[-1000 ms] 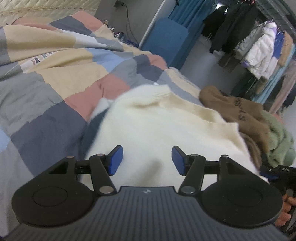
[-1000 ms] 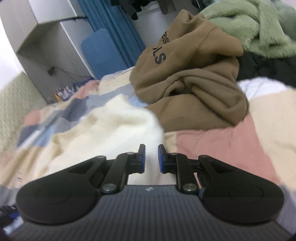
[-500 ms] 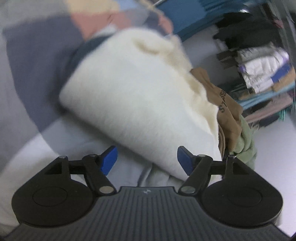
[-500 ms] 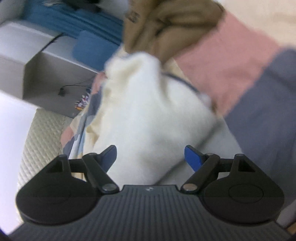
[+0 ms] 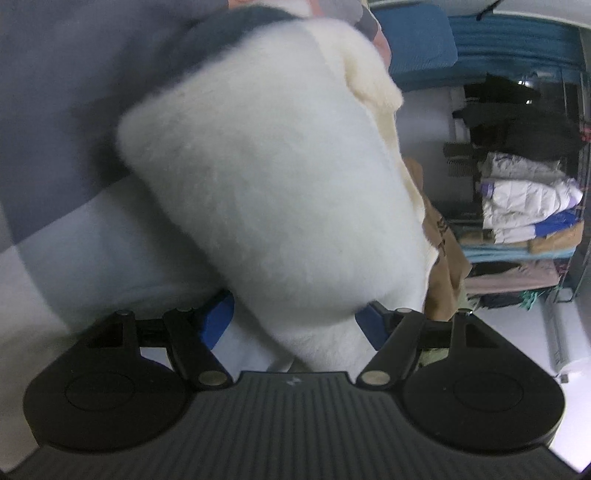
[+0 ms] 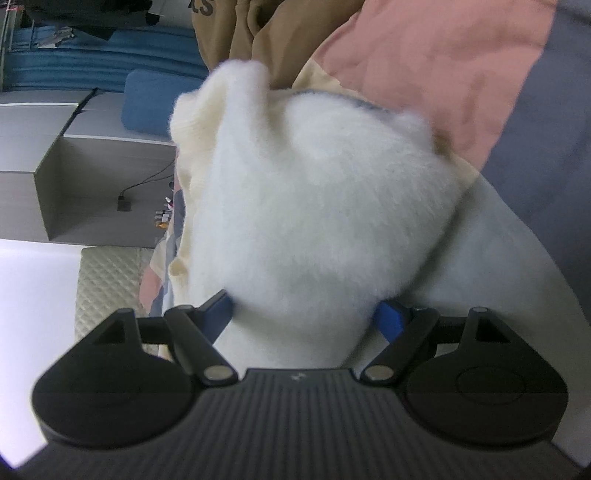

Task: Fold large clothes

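Observation:
A folded, fluffy white sweater (image 5: 266,177) lies on the patchwork bedspread (image 5: 55,110). In the left wrist view its near end fills the gap between the blue pads of my left gripper (image 5: 295,321). The jaws stand wide around the bundle without squeezing it. From the other side, the right wrist view shows the same sweater (image 6: 314,206) with its near end between the wide-spread pads of my right gripper (image 6: 306,317), also open. Both views are rolled sideways. The underside of the bundle is hidden.
A brown hoodie (image 5: 443,258) (image 6: 258,29) lies just beyond the sweater on the bedspread (image 6: 443,55). A rack of hanging clothes (image 5: 524,195) and a blue cushion (image 5: 417,48) stand past the bed. A grey cabinet (image 6: 92,177) is by the headboard.
Both grippers have rolled sideways and dropped toward the sweater, whose near ends now sit between their jaws. The right gripper went from nearly shut to wide; the left widened a little.

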Motion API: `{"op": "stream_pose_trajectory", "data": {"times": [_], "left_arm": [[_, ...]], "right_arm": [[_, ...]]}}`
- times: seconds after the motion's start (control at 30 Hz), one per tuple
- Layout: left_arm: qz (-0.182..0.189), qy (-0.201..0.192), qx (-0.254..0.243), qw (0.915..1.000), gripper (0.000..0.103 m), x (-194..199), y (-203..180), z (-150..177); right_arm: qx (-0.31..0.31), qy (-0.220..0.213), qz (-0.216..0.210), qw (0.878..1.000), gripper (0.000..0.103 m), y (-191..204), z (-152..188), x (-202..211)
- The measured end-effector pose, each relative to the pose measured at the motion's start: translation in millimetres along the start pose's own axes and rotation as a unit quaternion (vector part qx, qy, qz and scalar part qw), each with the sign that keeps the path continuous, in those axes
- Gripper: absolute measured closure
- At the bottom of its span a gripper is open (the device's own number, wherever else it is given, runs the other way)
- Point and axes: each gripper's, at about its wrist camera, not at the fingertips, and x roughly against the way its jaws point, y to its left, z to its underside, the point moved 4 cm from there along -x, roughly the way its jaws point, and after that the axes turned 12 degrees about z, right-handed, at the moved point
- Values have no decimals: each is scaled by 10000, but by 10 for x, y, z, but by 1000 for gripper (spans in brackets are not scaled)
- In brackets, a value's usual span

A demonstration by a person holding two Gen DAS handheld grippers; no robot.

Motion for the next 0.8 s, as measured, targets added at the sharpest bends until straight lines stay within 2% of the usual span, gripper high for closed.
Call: {"op": "stream_pose_trajectory", "data": {"times": [0.13, 0.33, 0.43, 0.5, 0.57, 0.63, 0.7, 0.8], "left_arm": [[130, -144, 128, 9997, 28, -30, 49, -17], [391, -439, 12, 9983, 28, 144, 18, -38], [623, -535, 311, 9961, 26, 249, 42, -65], [685, -674, 381, 9946, 26, 328, 40, -95], [687, -813, 564, 9927, 26, 374, 94, -142], [796, -818, 756, 9906, 26, 329, 95, -173], [773, -834, 821, 9901, 26, 286, 125, -201], [775, -916, 963, 9881, 26, 215, 188, -238]], "right_arm": [[66, -70, -11, 10000, 20, -45, 1, 3], [264, -204, -75, 9994, 34, 13, 30, 114], [396, -277, -191, 9986, 37, 42, 55, 221], [318, -247, -381, 9985, 40, 44, 40, 297], [-61, -209, -771, 9968, 40, -2, -27, 372], [-247, -230, -985, 9946, 40, -25, -67, 424], [-198, -287, -862, 9957, 39, -31, -49, 408], [-111, -308, -359, 9988, 34, -112, -3, 252]]}}
